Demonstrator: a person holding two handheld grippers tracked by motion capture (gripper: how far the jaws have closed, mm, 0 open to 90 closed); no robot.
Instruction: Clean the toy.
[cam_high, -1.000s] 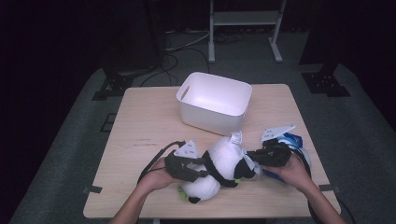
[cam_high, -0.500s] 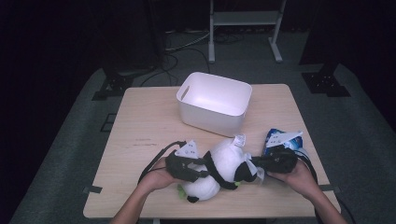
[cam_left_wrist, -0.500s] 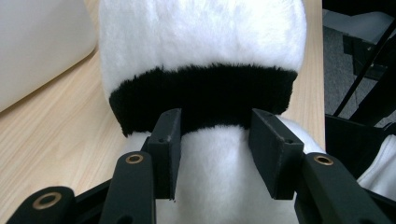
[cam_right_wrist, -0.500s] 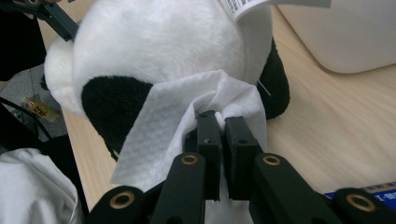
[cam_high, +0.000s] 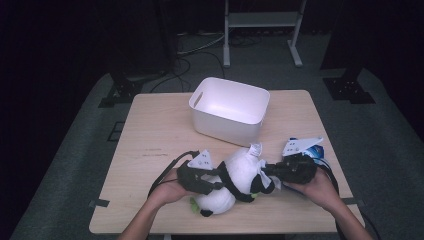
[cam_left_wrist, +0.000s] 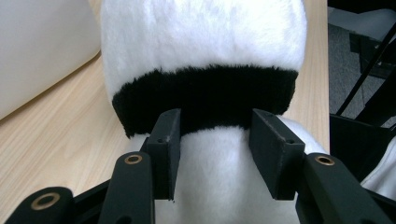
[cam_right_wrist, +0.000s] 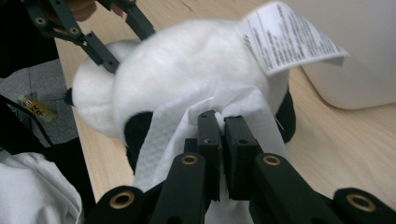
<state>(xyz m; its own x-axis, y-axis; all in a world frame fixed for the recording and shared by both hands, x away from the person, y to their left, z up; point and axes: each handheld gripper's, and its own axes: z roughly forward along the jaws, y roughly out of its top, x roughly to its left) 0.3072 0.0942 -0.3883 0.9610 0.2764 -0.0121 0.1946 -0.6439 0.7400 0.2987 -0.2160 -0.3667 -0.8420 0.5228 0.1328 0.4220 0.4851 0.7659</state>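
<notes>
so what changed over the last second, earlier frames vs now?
The right gripper, shut on a white wipe, slid in from the table's right edge toward the panda plush and now presses the wipe on it, uncovering the blue packet behind it. The left gripper stayed clamped on the plush; white bin unmoved.

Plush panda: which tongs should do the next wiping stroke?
Right. The right tongs are shut on the white wipe, already against the plush panda. The left tongs grip its body, steadying it.
</notes>
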